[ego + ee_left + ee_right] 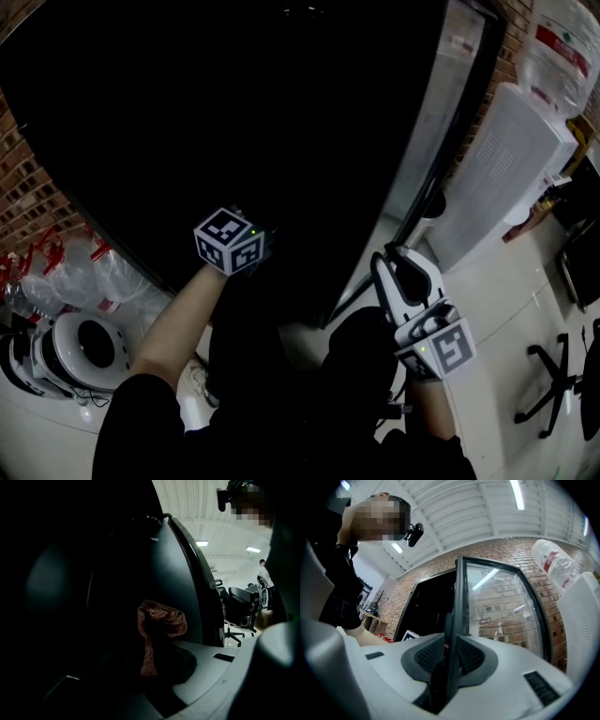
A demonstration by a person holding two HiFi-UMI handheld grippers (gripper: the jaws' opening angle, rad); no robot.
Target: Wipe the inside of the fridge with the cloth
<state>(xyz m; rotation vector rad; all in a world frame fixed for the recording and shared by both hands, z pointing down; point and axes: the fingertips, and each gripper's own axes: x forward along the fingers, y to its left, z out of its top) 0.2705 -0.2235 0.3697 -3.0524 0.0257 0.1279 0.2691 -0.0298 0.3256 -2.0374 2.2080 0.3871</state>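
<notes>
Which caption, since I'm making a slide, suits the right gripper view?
Right gripper clamped on the edge of the open glass fridge door.

Left gripper (pixel 234 242) is in the dark fridge (pixel 234 103) opening, and I can't see its tips in the black. Right gripper (pixel 398 270) is at the lower edge of the open glass door (pixel 448 112). Water dispenser (pixel 502 183) stands just beyond the door.

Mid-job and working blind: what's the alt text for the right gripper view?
The right gripper has its tongs closed on the upright edge of the fridge's open glass door. Left of the door is the dark fridge interior; behind are a brick wall and, at right, a water bottle on a white dispenser.
</notes>
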